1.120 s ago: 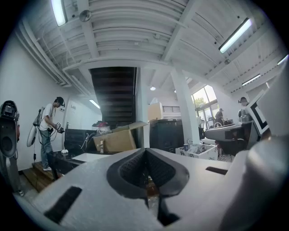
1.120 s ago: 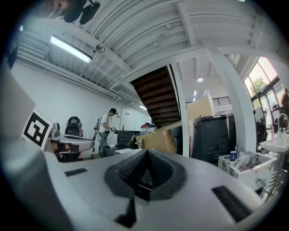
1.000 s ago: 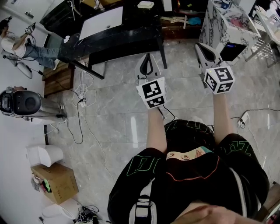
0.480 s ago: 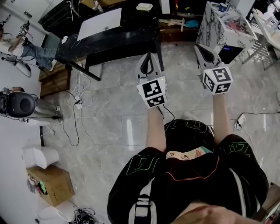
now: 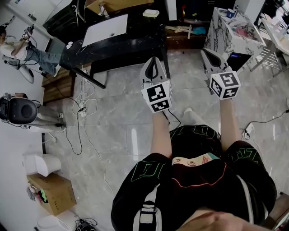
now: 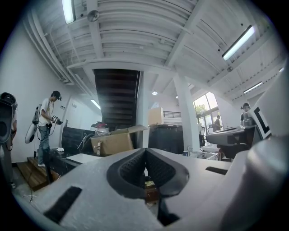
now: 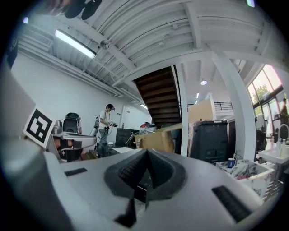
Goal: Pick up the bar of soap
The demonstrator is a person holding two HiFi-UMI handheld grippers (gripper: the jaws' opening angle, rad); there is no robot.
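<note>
A small pale block (image 5: 151, 13), which may be the bar of soap, lies on the far side of the black table (image 5: 135, 43) in the head view. Both grippers are held out in front of the person, above the grey floor and short of the table. My left gripper (image 5: 153, 62) (image 6: 145, 154) is shut with nothing between its pads. My right gripper (image 5: 205, 51) (image 7: 147, 154) is also shut and empty. Neither gripper touches anything, and neither gripper view shows the pale block.
A white board (image 5: 106, 26) lies on the black table. A marble-patterned cabinet (image 5: 228, 25) stands at the right. Cables (image 5: 81, 108) trail over the floor at the left, near a black device (image 5: 18, 110) and a cardboard box (image 5: 52, 194). A person (image 5: 18, 49) stands far left.
The head view has shifted a little, so the table and floor things sit lower in it. Both grippers stay shut and keep about the same place.
</note>
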